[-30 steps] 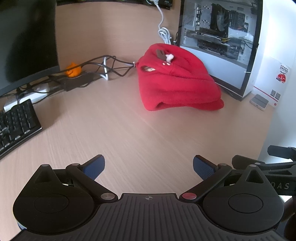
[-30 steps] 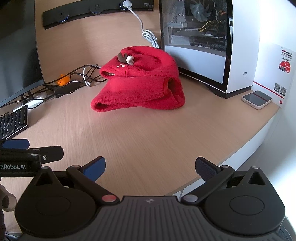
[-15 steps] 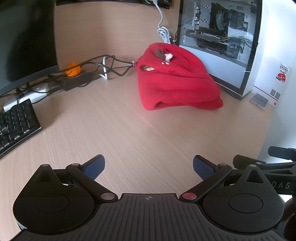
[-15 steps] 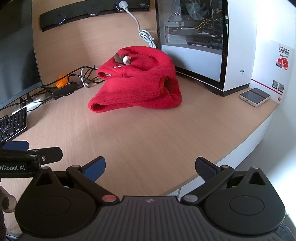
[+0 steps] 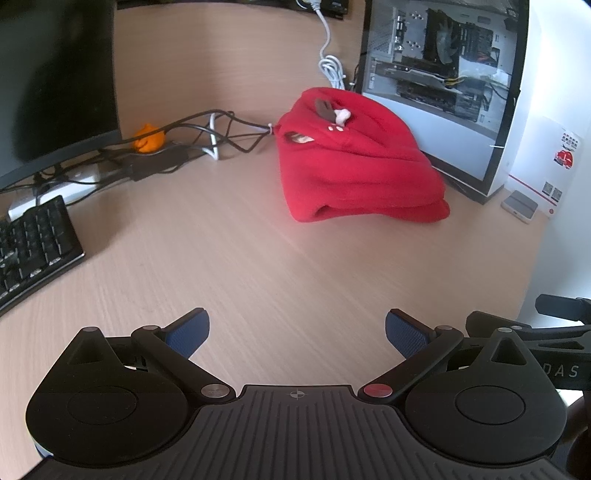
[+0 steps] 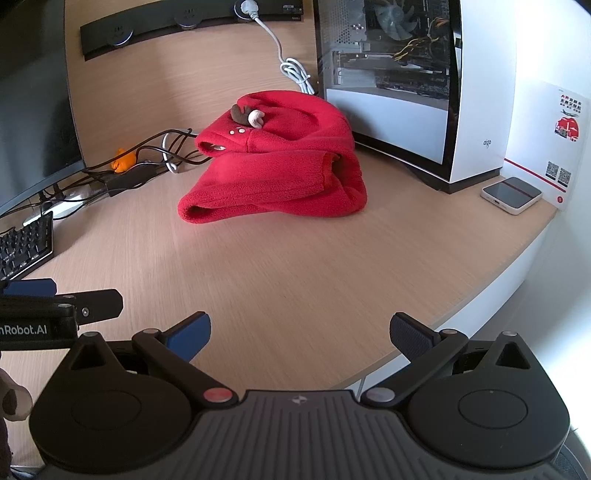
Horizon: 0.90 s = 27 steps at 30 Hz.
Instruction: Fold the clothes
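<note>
Where visible, left gripper (image 6: 55, 299) reads "nRobot.AI".

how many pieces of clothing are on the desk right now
1. A red fleece garment, folded into a bundle, lies on the wooden desk in front of the PC case, beside the cables. Anything tucked inside its folds would be hidden.

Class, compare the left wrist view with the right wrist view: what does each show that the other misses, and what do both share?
Only the left wrist view shows the sticker on the paper's upper part less clearly; nothing else is unique. Only the right wrist view shows the wall socket strip and the desk's front edge. Both share the folded red garment, keyboard, PC case, and both open grippers, left gripper and right gripper.
</note>
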Each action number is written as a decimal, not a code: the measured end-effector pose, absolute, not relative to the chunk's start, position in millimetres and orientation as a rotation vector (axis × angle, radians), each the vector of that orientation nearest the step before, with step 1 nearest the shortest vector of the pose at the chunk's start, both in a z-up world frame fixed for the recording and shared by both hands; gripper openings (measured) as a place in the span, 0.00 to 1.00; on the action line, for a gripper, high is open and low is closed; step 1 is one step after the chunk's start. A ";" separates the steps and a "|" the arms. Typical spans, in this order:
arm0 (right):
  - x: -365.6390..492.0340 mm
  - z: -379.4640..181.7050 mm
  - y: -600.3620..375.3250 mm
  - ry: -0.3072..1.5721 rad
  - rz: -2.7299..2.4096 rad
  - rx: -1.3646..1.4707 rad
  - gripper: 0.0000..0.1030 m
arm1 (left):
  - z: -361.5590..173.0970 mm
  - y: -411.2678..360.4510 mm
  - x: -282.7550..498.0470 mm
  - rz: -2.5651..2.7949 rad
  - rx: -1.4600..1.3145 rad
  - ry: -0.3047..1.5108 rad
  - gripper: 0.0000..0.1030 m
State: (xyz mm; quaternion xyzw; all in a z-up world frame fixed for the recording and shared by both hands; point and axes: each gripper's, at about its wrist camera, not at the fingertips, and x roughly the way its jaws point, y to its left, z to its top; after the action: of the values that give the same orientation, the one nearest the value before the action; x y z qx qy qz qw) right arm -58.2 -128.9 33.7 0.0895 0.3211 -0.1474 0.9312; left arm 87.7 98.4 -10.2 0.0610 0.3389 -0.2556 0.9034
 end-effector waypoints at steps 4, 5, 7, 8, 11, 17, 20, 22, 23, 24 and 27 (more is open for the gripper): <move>-57.1 33.3 -128.6 0.661 -0.305 0.186 1.00 | -10.7 99.1 89.2 -0.530 0.125 0.704 1.00; -56.9 33.1 -128.8 0.662 -0.304 0.187 1.00 | -10.9 99.8 89.7 -0.530 0.124 0.704 1.00; -56.1 32.8 -128.7 0.664 -0.303 0.186 1.00 | -11.2 100.9 90.5 -0.528 0.121 0.705 1.00; -55.6 32.7 -128.6 0.665 -0.302 0.185 1.00 | -11.2 101.2 90.8 -0.527 0.120 0.705 1.00; -54.9 32.6 -129.1 0.666 -0.300 0.184 1.00 | -11.3 101.2 91.3 -0.524 0.117 0.706 1.00; -53.4 32.4 -129.7 0.668 -0.299 0.184 1.00 | -11.5 100.2 92.2 -0.520 0.113 0.708 1.00; -53.4 32.2 -129.6 0.666 -0.305 0.187 1.00 | -11.7 100.0 92.6 -0.517 0.111 0.709 1.00; -53.5 32.3 -130.1 0.664 -0.308 0.189 1.00 | -11.5 99.7 92.9 -0.516 0.111 0.709 1.00; -53.5 32.5 -130.3 0.662 -0.310 0.189 1.00 | -11.4 100.1 93.2 -0.516 0.109 0.708 1.00; -54.0 32.9 -130.2 0.660 -0.312 0.189 1.00 | -11.1 100.6 93.5 -0.518 0.106 0.707 1.00; -55.2 34.4 -130.9 0.652 -0.318 0.188 1.00 | -9.9 101.5 93.1 -0.526 0.098 0.702 1.00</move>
State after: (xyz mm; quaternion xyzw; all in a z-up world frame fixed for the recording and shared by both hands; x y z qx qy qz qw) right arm -55.2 -130.9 34.4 0.0917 0.3185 -0.1552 0.9306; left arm 93.1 101.5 -9.9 0.0477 0.3398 -0.2544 0.9042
